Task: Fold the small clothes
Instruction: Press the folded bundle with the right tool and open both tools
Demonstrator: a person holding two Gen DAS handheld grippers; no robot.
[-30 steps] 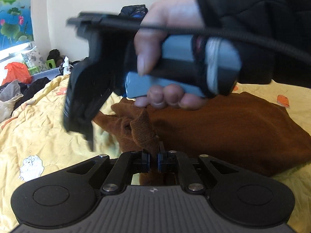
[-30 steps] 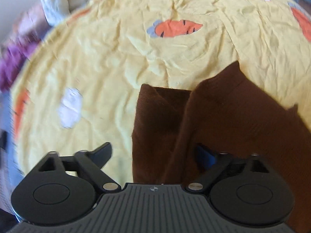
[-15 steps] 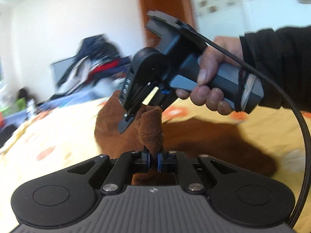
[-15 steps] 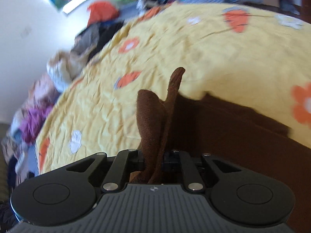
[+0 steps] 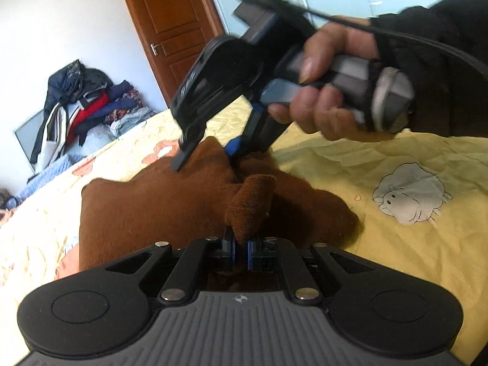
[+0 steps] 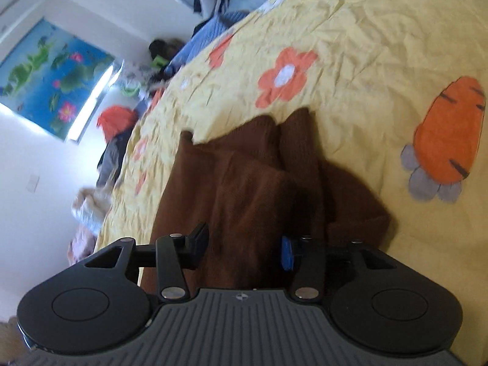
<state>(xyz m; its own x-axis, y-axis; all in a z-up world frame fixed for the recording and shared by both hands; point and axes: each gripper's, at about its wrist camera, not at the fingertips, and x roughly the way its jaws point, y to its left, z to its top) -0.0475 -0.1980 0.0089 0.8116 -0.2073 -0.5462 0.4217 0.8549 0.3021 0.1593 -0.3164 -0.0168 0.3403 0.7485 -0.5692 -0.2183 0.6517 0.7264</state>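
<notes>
- Half a second ago the right gripper pinched a fold of the brown knit garment; since then its jaws have just been opening, and the cloth has dropped flat.
- Now the right gripper's jaws stand apart, and the brown cloth lies between them without being squeezed.
- In the left wrist view, the person's right hand holds that gripper tipped down, with its tips just over the garment.
- The left gripper has its jaws pressed together on a small rolled bit of the same brown garment.
- The garment lies bunched on the yellow bedsheet, which has flowers, a carrot and a white animal printed on it.
- A pile of clothes sits far off by the wooden door.
</notes>
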